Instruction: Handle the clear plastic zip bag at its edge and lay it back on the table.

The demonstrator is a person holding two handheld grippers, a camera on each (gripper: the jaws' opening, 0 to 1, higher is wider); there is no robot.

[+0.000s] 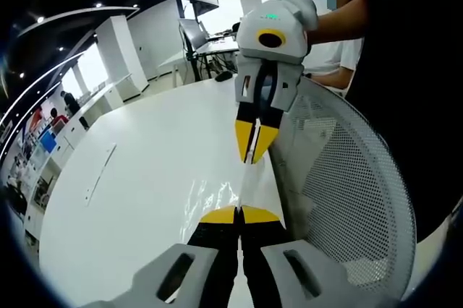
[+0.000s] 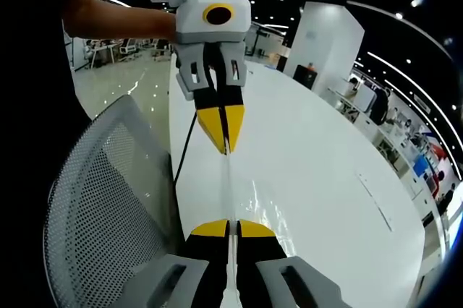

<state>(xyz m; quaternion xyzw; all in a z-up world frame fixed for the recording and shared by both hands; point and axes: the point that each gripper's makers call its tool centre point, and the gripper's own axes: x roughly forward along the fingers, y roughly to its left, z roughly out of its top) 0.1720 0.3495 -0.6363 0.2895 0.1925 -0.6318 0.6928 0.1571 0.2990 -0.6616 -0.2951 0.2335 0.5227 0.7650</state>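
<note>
Clear zip bag held taut at its edge between two grippers above a white bench

In the left gripper view, the left gripper (image 1: 239, 215) is seen with its jaws pressed together on one end of the clear plastic zip bag (image 1: 217, 196), while the right gripper (image 1: 254, 147), gripped by a gloved hand (image 1: 298, 3), is pinched shut on the far end; a mesh chair back (image 1: 347, 185) is seen beside the bench (image 1: 137, 178). In the right gripper view, the same stretched edge (image 2: 228, 192) is shown clamped at both ends. The handling is judged underway; laying the bag down and releasing it are left
</note>
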